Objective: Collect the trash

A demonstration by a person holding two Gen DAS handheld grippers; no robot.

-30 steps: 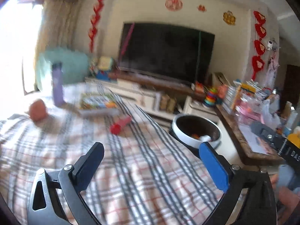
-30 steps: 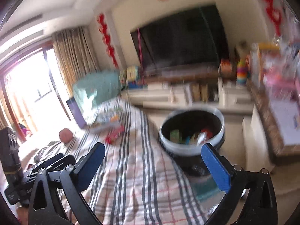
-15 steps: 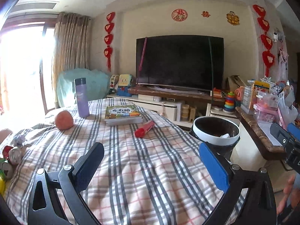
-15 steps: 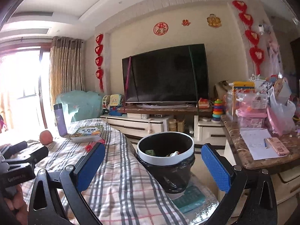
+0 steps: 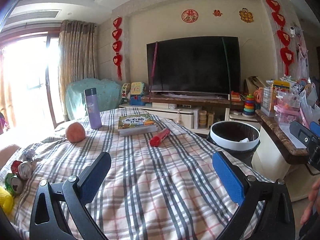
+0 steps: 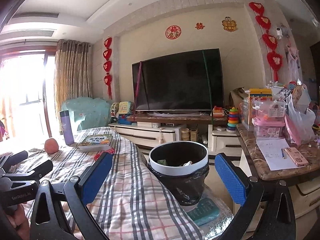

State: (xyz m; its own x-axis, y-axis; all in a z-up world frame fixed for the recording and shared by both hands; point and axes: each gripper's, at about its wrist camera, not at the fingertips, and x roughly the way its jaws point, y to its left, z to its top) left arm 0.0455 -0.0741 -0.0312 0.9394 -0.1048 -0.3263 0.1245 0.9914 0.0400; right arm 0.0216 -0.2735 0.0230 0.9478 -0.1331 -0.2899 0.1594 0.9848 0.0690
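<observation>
A round bin point(image 6: 178, 161) with a white rim and black liner stands on the floor right of the plaid-covered table point(image 5: 152, 180); it holds some scraps and also shows in the left wrist view point(image 5: 234, 138). A red wrapper point(image 5: 159, 137) lies on the table near a book. Crushed cans point(image 5: 19, 173) and a yellow piece point(image 5: 5, 200) lie at the table's left edge. My left gripper point(image 5: 161, 173) is open and empty above the table. My right gripper point(image 6: 163, 175) is open and empty, held before the bin.
On the table stand a purple flask point(image 5: 92, 108), an orange fruit point(image 5: 75, 132) and a book point(image 5: 137, 124). A TV point(image 5: 193, 68) on a low cabinet is behind. A cluttered marble side table point(image 6: 280, 156) stands right of the bin.
Both grippers have tilted up and steadied; the views went from blurred and looking down on the table and bin to a level, sharp view. Both stay open and empty.
</observation>
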